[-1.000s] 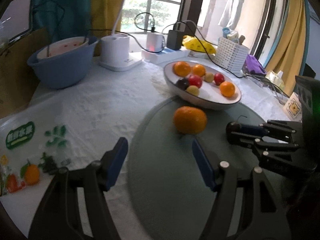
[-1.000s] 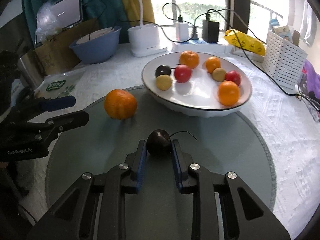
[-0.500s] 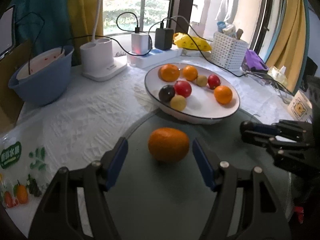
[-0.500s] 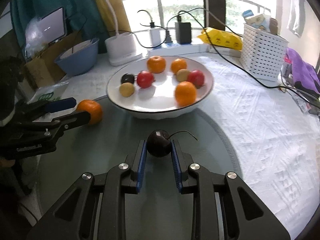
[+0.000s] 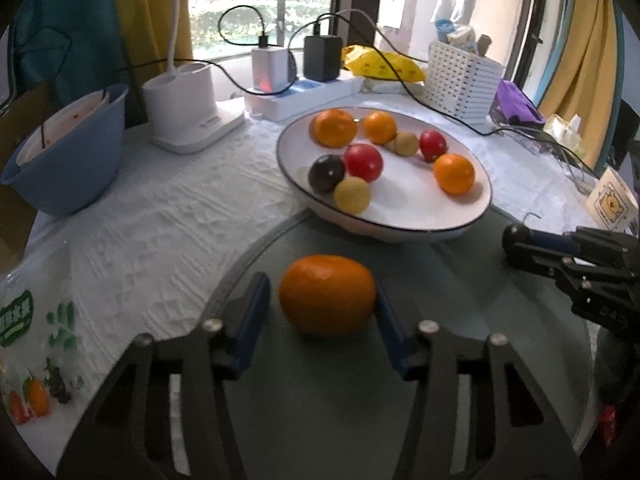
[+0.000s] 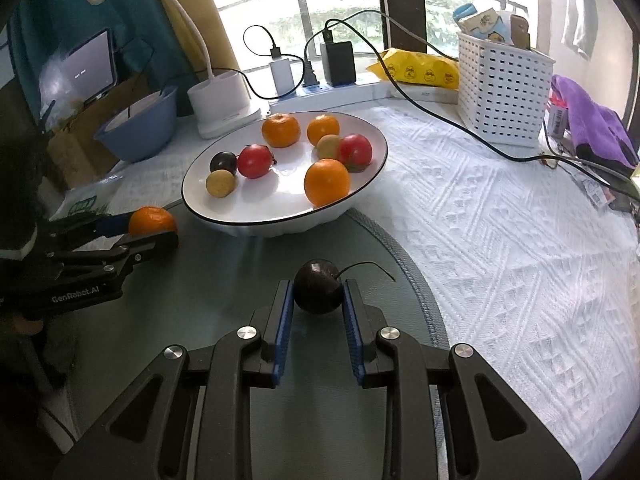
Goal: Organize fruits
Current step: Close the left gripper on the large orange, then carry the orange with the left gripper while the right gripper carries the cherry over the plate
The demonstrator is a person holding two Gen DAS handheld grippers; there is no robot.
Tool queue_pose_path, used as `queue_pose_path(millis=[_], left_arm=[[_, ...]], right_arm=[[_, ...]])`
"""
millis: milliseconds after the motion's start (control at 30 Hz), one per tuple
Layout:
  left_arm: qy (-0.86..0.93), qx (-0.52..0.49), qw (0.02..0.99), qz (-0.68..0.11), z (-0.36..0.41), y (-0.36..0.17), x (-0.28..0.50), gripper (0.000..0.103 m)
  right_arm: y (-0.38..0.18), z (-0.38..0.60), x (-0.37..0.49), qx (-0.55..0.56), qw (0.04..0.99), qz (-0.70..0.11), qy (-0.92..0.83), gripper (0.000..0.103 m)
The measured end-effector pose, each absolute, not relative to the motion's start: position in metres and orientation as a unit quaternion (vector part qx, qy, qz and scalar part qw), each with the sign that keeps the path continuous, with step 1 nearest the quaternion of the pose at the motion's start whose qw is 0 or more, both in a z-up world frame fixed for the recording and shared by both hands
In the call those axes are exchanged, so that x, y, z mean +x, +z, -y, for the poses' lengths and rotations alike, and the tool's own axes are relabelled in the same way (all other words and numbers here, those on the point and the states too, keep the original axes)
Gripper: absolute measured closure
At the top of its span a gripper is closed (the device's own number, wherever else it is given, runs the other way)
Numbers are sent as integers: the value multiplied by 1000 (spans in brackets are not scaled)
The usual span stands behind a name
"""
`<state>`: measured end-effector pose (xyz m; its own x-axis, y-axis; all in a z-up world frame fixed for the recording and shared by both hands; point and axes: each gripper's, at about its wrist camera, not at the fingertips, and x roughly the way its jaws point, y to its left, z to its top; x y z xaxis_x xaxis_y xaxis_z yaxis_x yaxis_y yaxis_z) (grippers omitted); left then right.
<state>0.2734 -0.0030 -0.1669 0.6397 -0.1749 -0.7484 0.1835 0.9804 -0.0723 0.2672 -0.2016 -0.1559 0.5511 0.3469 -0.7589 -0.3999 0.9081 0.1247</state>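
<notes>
My left gripper [image 5: 322, 300] has just been closing around the orange [image 5: 327, 295], the right gripper [image 6: 318, 298] clamping the plum [image 6: 318, 287], both bound for the plate [image 5: 472, 216] at twelve o'clock.

Both grippers are black linkage frames with silver screws, blue-padded fingers [image 6: 283, 320] and white "GenRobot.AI" lettering.
</notes>
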Motion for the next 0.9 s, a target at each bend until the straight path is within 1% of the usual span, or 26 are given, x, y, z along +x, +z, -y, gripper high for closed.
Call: queue_pose_path(millis=[467, 900], left_arm=[[-109, -2, 903, -416, 9, -163, 261, 57], [-120, 2, 913, -390, 23, -135, 230, 57]], right_arm=[[-146, 201, 261, -29, 883, -413, 220, 76], [-126, 201, 243, -30, 892, -386, 233, 76]])
